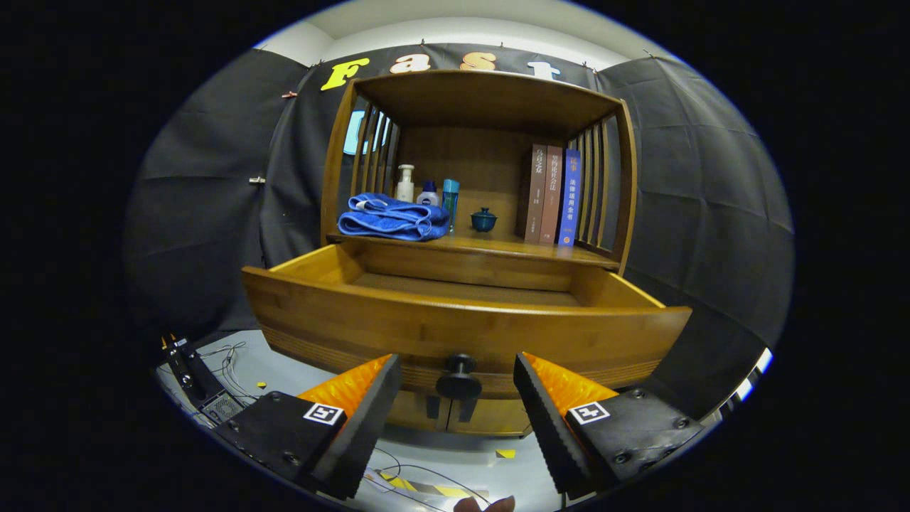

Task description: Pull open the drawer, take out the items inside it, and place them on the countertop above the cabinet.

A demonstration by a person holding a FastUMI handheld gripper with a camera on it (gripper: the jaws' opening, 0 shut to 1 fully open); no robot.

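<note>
the drawer's [462, 323] tall front hides most of its inside from us; we can't tell what lies within it.

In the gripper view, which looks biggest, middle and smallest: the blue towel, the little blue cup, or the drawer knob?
1. Blue towel
2. Drawer knob, though it sits nearest the camera, between the open tongs, so this is unsure
3. Little blue cup
</note>
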